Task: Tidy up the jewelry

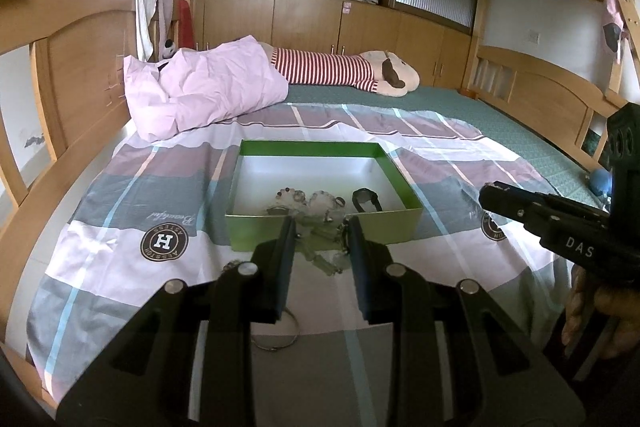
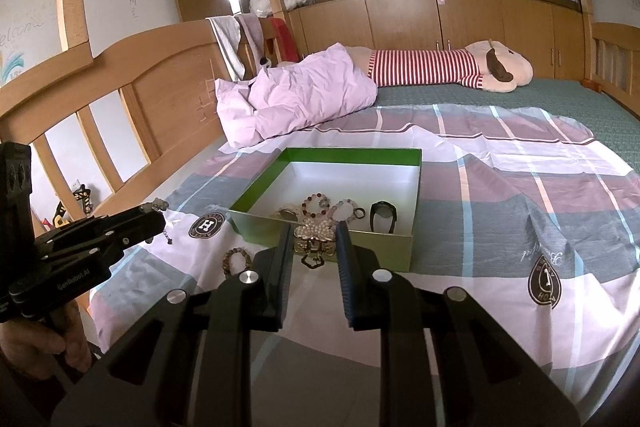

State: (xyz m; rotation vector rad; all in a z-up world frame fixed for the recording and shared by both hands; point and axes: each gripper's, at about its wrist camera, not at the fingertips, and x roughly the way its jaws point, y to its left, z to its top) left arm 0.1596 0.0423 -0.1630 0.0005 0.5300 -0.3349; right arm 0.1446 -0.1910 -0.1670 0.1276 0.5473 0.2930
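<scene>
A round badge (image 1: 164, 240) on the plaid bedsheet (image 1: 100, 211) is showing a big "H" ringed by "ASTESS" and "AESSTOH", with script reading "Beautiful" beside it. The right tool (image 1: 576, 227) is bearing "DAS". The left tool (image 2: 80, 255) is carrying "GenRobot.AI". The wall (image 2: 24, 27) is displaying a scrawled "Welcome".

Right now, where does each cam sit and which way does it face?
Left wrist: on left gripper, facing forward-down across the bed at the green box; own jaws on bead bracelet, right gripper, right hand at right.
Right wrist: on right gripper, same heading; own jaws on pearl brooch, left gripper, left hand at left.
Shared: box, pink pillow, striped plush.
</scene>
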